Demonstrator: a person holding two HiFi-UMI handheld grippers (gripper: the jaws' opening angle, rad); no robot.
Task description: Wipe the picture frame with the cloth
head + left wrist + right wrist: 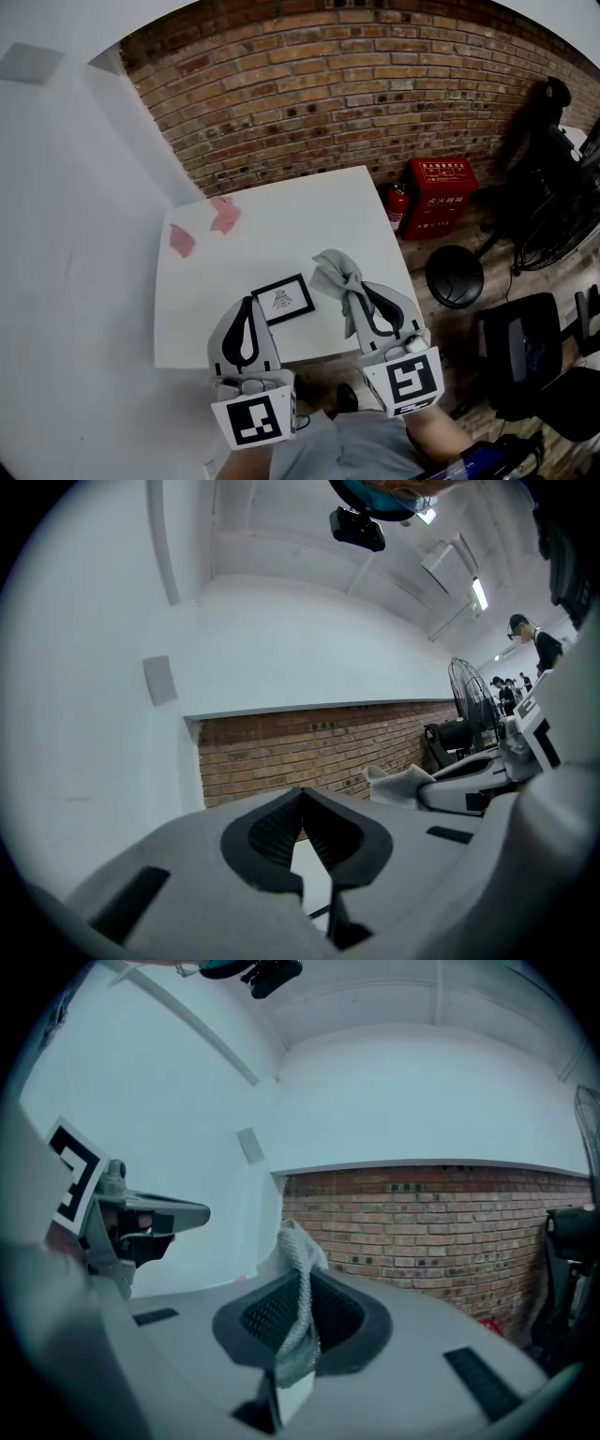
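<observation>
A white surface (309,216) stands against a brick wall (356,84). At its far left corner lie two pink scraps (180,241), near each other; what they are made of is hard to tell from this height.

Nearer the front edge, the left hand-held gripper (248,305) hovers over the surface with its jaws pressed together at the tips and nothing between them. In the left gripper view only a sliver of white surface shows through the gap lower down.

Just beside its tips, to the right, the picture frame (283,299) lies flat on the surface. It has a black border around a white sheet with a small dark drawing, and sits between the two grippers.

Right of the frame, the right hand-held gripper (356,292) pinches the grey cloth (333,272). A knitted strip runs down between its jaws, and the rest bunches up beyond the tips, above the surface near the frame's right edge.

On the floor past the right side of the surface stand a fire extinguisher (397,206), a red box (441,197) and a round black stool (455,277).
</observation>
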